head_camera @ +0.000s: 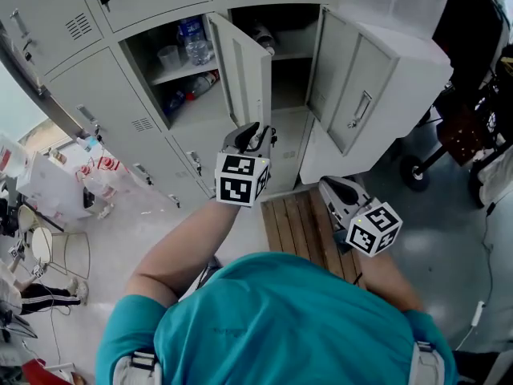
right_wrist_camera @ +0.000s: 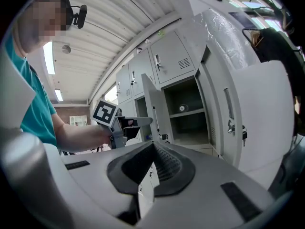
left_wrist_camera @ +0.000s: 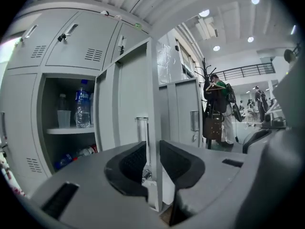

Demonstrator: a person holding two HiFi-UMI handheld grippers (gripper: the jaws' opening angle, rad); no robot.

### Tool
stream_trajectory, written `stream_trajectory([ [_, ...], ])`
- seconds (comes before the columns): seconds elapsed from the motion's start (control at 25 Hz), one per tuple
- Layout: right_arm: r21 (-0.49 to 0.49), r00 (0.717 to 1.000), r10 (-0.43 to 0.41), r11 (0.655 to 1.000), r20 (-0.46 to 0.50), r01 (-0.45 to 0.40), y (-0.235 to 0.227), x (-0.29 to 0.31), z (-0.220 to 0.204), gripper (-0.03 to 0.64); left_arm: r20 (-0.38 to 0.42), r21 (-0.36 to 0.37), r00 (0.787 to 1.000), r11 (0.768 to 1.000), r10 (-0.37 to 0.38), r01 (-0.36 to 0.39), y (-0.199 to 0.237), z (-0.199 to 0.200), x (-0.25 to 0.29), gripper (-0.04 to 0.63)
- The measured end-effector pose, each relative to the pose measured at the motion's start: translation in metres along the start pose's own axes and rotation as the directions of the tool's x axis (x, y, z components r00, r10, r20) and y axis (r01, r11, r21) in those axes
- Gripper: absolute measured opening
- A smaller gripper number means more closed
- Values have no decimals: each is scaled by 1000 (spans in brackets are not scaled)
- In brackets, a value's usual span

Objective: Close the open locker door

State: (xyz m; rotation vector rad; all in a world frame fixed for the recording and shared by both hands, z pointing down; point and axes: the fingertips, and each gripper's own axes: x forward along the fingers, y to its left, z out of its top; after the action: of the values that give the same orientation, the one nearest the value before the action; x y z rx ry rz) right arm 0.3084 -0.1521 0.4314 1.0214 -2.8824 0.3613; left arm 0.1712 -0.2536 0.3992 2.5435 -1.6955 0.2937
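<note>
Two locker doors stand open. The left open door (head_camera: 243, 69) (left_wrist_camera: 128, 94) (right_wrist_camera: 150, 104) swings out from a compartment that holds a water bottle (head_camera: 192, 38) (left_wrist_camera: 82, 104) and a cup (head_camera: 168, 57). My left gripper (head_camera: 255, 135) (left_wrist_camera: 152, 144) is at this door's free edge. The edge runs between its jaws, with a gap showing beside the left pad, so it is open. My right gripper (head_camera: 330, 184) (right_wrist_camera: 153, 146) hangs lower and to the right, above the floor, shut and holding nothing.
A second, wider door (head_camera: 377, 79) (right_wrist_camera: 257, 113) stands open to the right of an empty compartment. A wooden pallet (head_camera: 300, 227) lies on the floor below. A wheeled cart (head_camera: 417, 171) is at the right, bags and clutter (head_camera: 80, 175) at the left. A person (left_wrist_camera: 221, 109) stands far off.
</note>
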Motion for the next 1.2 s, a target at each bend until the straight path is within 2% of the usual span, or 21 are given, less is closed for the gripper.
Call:
stream_trajectory([
  [0.32,5,1000,13,1000,7,-13,-5,0,1,-2,-9,72,999,997,40,-39,0,-2,-8,66],
  [0.6,-2,999,52,999,2,-52,1,23,2,-2,18,111,993,987,113,-114,30,-7,-47,67],
  [0.88,-8,995,99,995,-19,-99,17,64,1,-2,44,107,981,976,188,-192,80,-16,-86,66],
  [1.2,-37,993,115,993,-33,-116,51,131,9,-2,80,96,963,960,256,-263,163,-26,-117,44],
])
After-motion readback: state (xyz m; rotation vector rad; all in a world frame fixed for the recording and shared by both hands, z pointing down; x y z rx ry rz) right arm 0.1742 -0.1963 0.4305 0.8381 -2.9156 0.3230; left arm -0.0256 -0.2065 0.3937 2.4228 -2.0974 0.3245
